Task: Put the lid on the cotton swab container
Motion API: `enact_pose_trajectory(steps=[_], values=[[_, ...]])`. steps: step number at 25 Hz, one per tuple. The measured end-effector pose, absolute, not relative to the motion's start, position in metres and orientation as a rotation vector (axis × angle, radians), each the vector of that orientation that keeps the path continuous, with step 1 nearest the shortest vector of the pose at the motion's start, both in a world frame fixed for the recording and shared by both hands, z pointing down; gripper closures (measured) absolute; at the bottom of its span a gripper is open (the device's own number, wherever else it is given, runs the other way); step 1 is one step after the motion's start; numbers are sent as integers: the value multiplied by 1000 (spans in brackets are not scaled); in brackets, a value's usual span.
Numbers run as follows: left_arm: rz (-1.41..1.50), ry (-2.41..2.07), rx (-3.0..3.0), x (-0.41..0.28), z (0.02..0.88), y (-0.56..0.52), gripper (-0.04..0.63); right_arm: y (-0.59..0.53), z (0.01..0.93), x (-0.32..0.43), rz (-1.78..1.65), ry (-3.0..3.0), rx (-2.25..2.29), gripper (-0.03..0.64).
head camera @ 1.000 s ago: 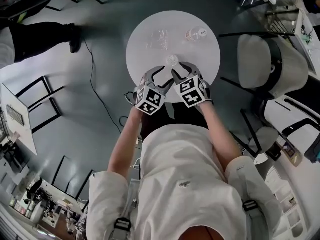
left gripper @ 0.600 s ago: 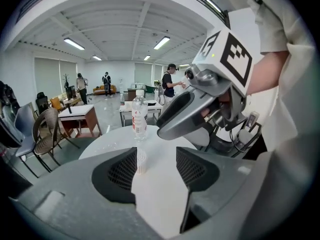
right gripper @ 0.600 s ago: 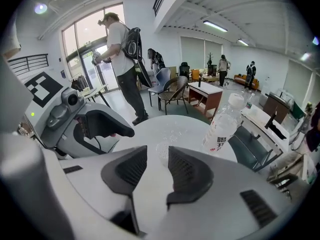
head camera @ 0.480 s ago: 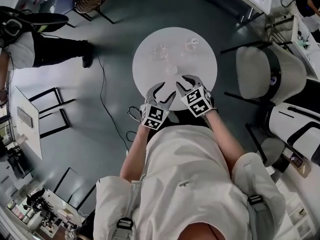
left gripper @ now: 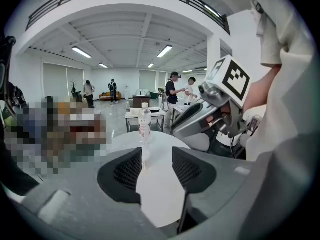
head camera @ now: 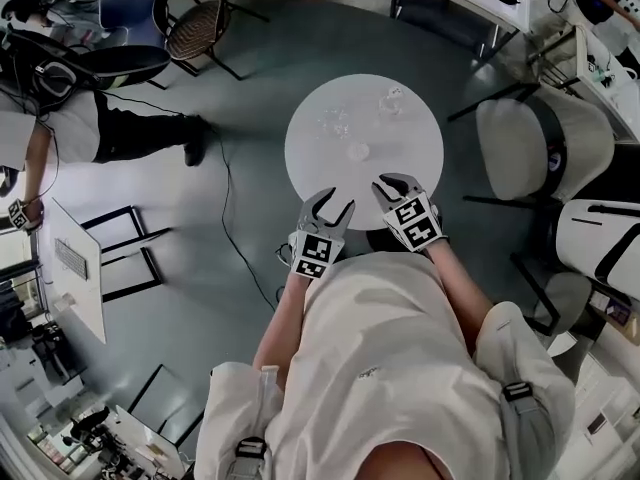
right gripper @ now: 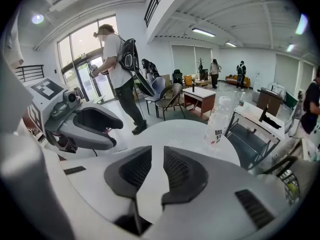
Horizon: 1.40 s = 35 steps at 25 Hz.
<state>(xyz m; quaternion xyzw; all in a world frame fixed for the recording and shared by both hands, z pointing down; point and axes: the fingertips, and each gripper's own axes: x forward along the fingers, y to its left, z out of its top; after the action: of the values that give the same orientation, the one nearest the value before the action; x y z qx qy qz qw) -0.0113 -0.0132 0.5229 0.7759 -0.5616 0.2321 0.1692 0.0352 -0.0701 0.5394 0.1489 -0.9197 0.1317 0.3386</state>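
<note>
Left gripper (left gripper: 156, 166): jaws stand wide apart and are closing, with nothing between them. Right gripper (right gripper: 156, 173): jaws are closing to a narrow gap, and nothing is held. Both are held over the near edge of the round white table (head camera: 415, 153). Ahead of both, apart from the jaws, a small round clear item (head camera: 357, 151) is seen; container or lid cannot be told. Further ahead a water bottle (right gripper: 218, 118) is noted. Dark Chinese characters are printed on its label, too small to be read.

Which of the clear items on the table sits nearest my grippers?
The small round piece, alone toward the near side; the others sit farther back.
</note>
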Motion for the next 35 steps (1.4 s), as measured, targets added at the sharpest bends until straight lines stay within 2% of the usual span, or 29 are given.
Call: enact_pose_trajectory(steps=[4,8,15,24,35], values=[[632,-1603,2248,-29,506,9,426,-43,535,31,342,-2385,402,555],[585,-1613,2279,-56,491,44,494,-3,529,19,386,-2377,455,566],[506,-1585,2339,-89,476,113,538,79,523,1,390,-2361,551,575],[417,-1465,2442,-111,454,187,572,166,486,-7,439,-2395,749,601],[292,-1382,2591,-99,401,208,581,204,400,25,486,-2613,989,609]])
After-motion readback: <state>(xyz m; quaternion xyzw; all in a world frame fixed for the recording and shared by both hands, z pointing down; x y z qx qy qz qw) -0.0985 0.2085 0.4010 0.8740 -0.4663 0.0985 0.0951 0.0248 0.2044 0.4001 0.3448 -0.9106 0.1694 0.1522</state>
